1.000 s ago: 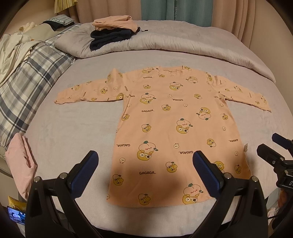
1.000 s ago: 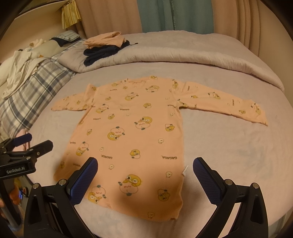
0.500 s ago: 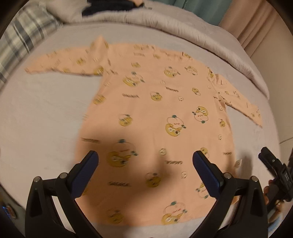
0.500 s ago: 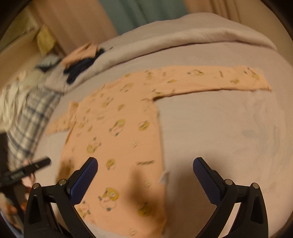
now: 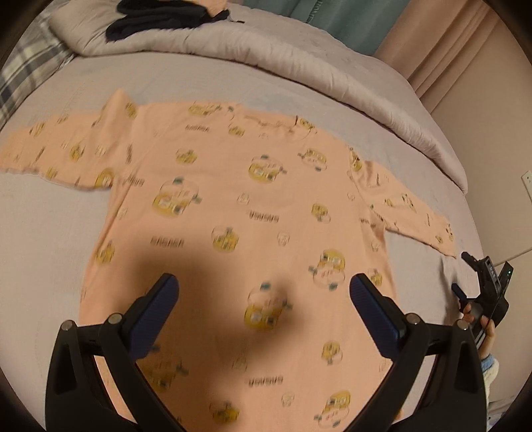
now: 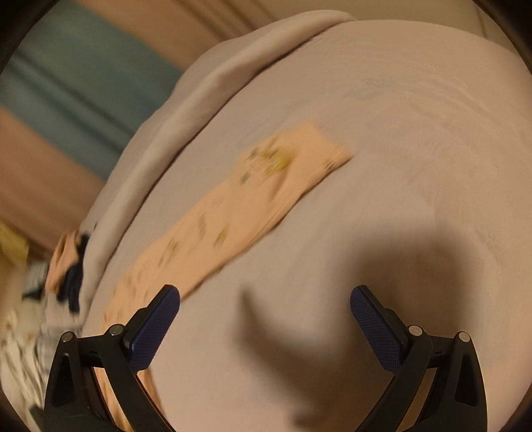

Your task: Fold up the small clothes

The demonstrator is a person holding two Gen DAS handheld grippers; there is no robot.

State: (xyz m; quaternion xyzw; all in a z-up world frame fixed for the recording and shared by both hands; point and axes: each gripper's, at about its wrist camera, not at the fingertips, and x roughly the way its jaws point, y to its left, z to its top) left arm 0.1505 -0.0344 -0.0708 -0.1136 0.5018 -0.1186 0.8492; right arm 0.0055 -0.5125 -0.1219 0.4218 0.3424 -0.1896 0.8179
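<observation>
A peach long-sleeved cotton top (image 5: 232,206) printed with yellow cartoon figures and dark lettering lay on a pale grey-lilac bedsheet (image 5: 56,232), beside a grey quilted duvet (image 5: 299,63), teal curtains (image 5: 319,16) and a blue-grey plaid blanket (image 5: 20,73).

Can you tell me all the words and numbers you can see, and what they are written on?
"GAGAGA", as far as the blur allows: printed many times on the orange shirt, some copies upside down.
Small white lettering on the right gripper body in the left wrist view: too small to read.
Right wrist view: the sleeve print is too blurred; no words can be read.
No numbers or signs can be read.
</observation>
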